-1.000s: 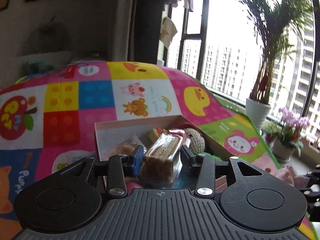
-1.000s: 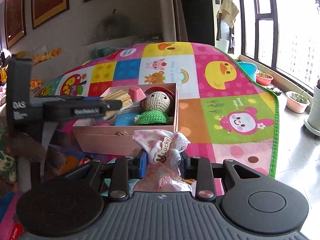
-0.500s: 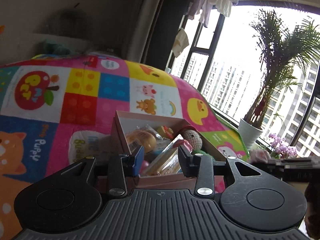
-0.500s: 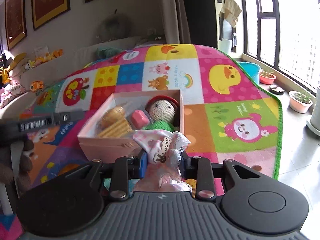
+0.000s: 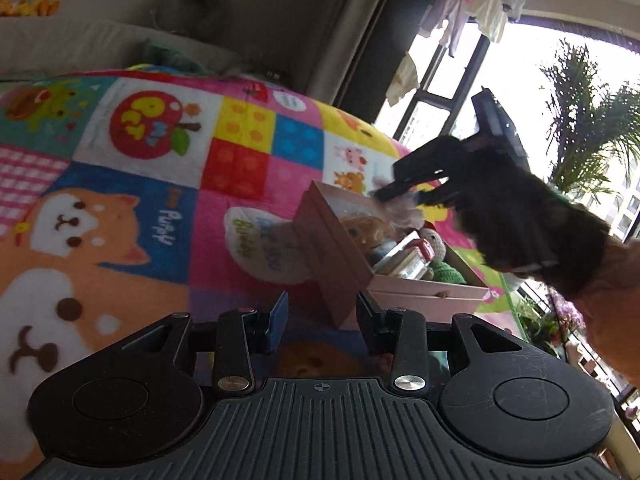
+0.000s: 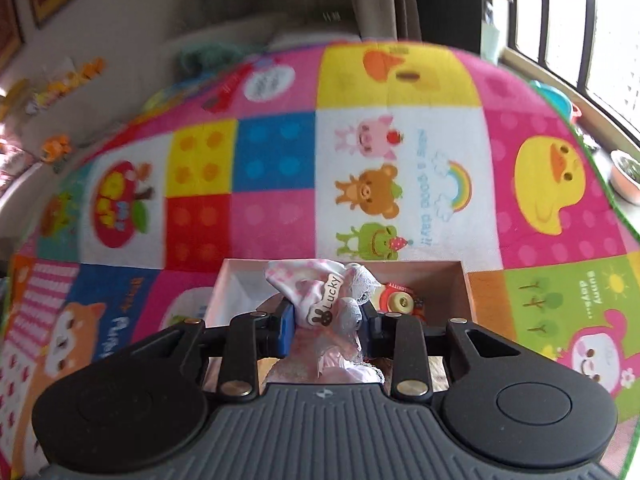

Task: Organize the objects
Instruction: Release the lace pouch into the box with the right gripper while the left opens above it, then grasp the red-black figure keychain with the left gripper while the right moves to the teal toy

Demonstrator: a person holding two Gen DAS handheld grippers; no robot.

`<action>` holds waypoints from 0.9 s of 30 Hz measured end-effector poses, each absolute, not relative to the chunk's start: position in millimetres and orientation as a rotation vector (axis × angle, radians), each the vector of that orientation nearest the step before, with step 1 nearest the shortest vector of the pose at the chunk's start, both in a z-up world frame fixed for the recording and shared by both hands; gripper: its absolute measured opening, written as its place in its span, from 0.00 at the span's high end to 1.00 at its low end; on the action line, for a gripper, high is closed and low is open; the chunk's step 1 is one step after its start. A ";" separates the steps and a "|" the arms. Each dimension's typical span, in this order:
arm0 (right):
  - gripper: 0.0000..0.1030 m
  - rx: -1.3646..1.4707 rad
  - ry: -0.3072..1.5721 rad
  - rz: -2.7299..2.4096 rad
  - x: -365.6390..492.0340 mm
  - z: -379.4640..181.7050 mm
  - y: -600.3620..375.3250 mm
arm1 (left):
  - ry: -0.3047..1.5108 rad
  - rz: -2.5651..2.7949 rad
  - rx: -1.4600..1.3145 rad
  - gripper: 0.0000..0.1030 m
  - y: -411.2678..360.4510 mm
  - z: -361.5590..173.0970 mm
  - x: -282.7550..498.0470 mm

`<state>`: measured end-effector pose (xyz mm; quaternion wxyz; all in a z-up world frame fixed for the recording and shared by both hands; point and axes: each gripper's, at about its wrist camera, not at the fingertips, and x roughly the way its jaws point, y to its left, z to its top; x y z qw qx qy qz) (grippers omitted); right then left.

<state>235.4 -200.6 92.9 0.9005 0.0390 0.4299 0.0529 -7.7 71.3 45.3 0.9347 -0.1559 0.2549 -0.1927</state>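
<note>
A pink cardboard box (image 5: 340,252) sits on the colourful play mat and holds a clear biscuit pack (image 5: 404,260), a crocheted doll (image 5: 436,244) and other small items. My left gripper (image 5: 322,314) is open and empty, just in front of the box's near corner. My right gripper (image 6: 328,316) is shut on a pink cloth bundle (image 6: 320,292) with a "Lucky" tag and holds it over the box (image 6: 240,280). In the left wrist view the right gripper (image 5: 404,188) hangs above the box's far side.
The play mat (image 5: 120,200) spreads wide around the box. A sofa (image 5: 80,48) stands behind it. Potted plants (image 5: 580,120) and a window line the right side. A bowl (image 6: 628,176) sits on the floor by the mat's right edge.
My left gripper let go of the biscuit pack into the box and drew back left. My right gripper carried the cloth bundle forward to above the box.
</note>
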 end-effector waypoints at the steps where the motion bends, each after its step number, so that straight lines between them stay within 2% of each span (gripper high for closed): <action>1: 0.71 0.073 0.924 0.090 246.3 84.6 -194.0 | 0.517 -0.388 -0.322 0.60 77.0 45.3 -8.9; 4: 0.71 -0.003 1.016 0.022 266.0 63.9 -176.5 | 0.508 -0.370 -0.342 0.60 91.3 43.1 -9.9; 6: 0.67 -0.041 1.040 0.007 270.8 58.5 -170.7 | 0.512 -0.364 -0.358 0.60 97.6 39.0 -9.2; 8: 0.50 -0.053 1.038 -0.004 269.6 58.9 -170.9 | 0.523 -0.357 -0.368 0.60 100.2 34.1 -7.4; 10: 0.41 -0.039 1.011 0.005 263.4 68.4 -177.0 | 0.539 -0.352 -0.374 0.60 100.2 29.9 -5.2; 13: 0.37 0.031 0.956 0.036 245.7 93.4 -194.5 | 0.552 -0.350 -0.379 0.60 97.2 27.9 -4.7; 18: 0.32 0.057 0.789 0.059 193.0 135.0 -223.8 | 0.555 -0.394 -0.350 0.60 79.1 35.5 -8.3; 20: 0.26 0.038 0.716 0.071 160.3 143.5 -234.0 | 0.574 -0.436 -0.310 0.60 64.2 38.4 -10.0; 23: 0.18 0.002 0.639 0.104 107.4 142.5 -246.2 | 0.612 -0.506 -0.222 0.60 34.3 39.7 -12.9; 27: 0.16 -0.057 0.623 0.117 46.8 119.2 -257.7 | 0.650 -0.552 -0.126 0.60 -6.9 36.5 -15.7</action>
